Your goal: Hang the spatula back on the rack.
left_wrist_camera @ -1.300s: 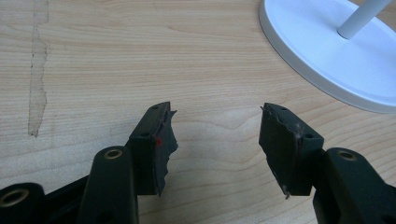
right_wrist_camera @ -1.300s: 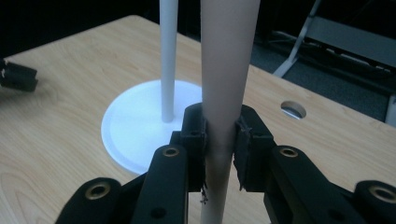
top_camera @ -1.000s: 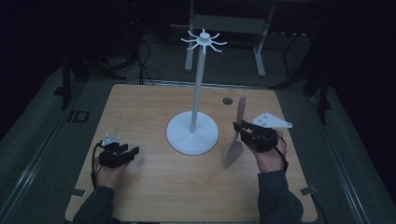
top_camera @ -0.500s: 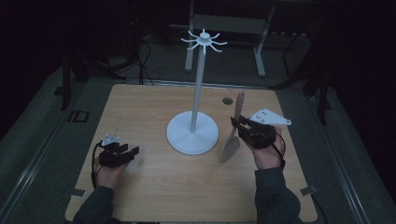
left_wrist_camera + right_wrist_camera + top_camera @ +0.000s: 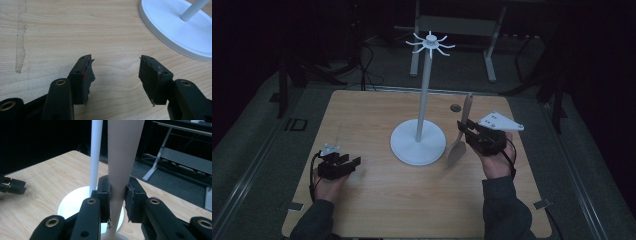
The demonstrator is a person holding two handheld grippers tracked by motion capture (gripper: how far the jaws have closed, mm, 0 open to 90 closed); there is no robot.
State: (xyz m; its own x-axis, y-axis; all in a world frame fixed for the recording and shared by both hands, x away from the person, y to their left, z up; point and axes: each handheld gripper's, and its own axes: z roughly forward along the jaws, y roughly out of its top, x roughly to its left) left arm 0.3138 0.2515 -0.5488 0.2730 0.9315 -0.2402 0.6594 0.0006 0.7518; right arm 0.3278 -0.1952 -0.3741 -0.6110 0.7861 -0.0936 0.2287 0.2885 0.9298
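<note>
A white stand rises mid-table, with a round base, a thin pole and a ring of hooks on top. My right gripper is just right of the base, shut on a pale spatula that stands nearly upright, handle up and blade down. In the right gripper view the pads press on the spatula's neck, with the pole close behind. My left gripper rests low at the table's left, open with nothing between its fingers, and the base is off to its upper right.
A small dark round spot lies on the wooden table behind the right gripper. A metal desk frame stands on the floor beyond the far edge. The surroundings are dark.
The right gripper has crept slightly up with the spatula, whose handle tip now sits a little higher in the picture. The left gripper has not moved.
</note>
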